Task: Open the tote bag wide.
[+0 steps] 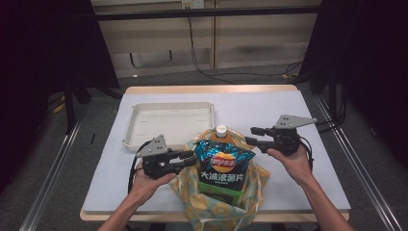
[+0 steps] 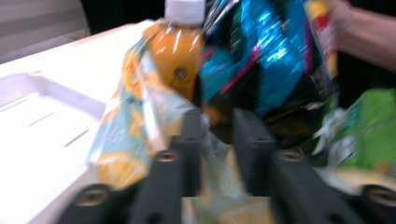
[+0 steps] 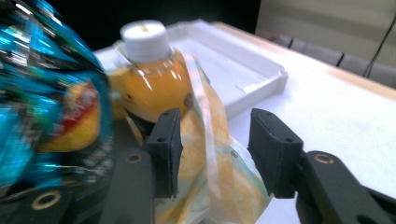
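A yellow-and-teal patterned cloth bag (image 1: 202,211) stands at the table's front middle. In it are a blue crisp packet (image 1: 223,163), an orange juice bottle (image 1: 221,131) with a white cap, and a green box (image 1: 221,195). My left gripper (image 1: 192,156) is at the bag's left rim; in its own view the jaws (image 2: 218,121) stand narrow with the bag's cloth (image 2: 126,130) pinched between them, beside the bottle (image 2: 177,51). My right gripper (image 1: 250,134) is at the bag's right rim. Its jaws (image 3: 215,123) stand apart, and a fold of cloth (image 3: 210,154) hangs loose between them.
A shallow white tray (image 1: 168,104) lies behind the bag at the left, seen too from the right gripper (image 3: 243,70). The table (image 1: 312,168) has a white sheet on it, with bare surface at the right and far side. Dark floor and cables lie beyond.
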Demonstrator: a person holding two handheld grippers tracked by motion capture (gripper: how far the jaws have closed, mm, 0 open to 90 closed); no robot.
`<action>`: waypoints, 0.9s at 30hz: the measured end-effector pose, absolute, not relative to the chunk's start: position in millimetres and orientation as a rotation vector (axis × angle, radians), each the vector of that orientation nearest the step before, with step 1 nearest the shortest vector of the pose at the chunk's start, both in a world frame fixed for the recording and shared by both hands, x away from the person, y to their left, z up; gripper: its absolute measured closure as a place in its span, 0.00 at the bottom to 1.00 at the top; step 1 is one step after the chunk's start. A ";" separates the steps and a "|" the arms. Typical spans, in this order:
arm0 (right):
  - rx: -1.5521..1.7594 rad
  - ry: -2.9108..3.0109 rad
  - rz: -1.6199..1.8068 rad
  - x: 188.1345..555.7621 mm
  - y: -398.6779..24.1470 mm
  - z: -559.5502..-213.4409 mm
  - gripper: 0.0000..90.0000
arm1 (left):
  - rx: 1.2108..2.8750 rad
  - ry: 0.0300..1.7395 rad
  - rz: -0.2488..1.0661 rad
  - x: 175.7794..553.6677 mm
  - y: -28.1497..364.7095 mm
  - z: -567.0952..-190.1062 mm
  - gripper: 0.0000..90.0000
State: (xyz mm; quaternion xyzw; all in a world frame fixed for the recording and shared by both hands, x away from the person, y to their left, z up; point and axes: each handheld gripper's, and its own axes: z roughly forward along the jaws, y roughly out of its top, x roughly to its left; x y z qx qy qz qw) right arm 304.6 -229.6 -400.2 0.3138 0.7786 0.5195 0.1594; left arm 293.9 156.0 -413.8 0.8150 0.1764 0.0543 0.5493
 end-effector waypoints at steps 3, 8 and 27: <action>0.901 2.260 1.469 309.8 -224.2 -406.1 0.56 | 1.952 0.444 0.120 300.0 162.1 -420.7 0.99; 0.905 2.309 1.450 318.0 -216.7 -414.5 0.65 | 1.989 0.481 0.131 303.4 166.6 -428.8 1.00; 0.999 2.348 1.302 328.6 -209.1 -469.8 1.00 | 2.195 0.468 0.167 292.2 170.5 -451.1 1.00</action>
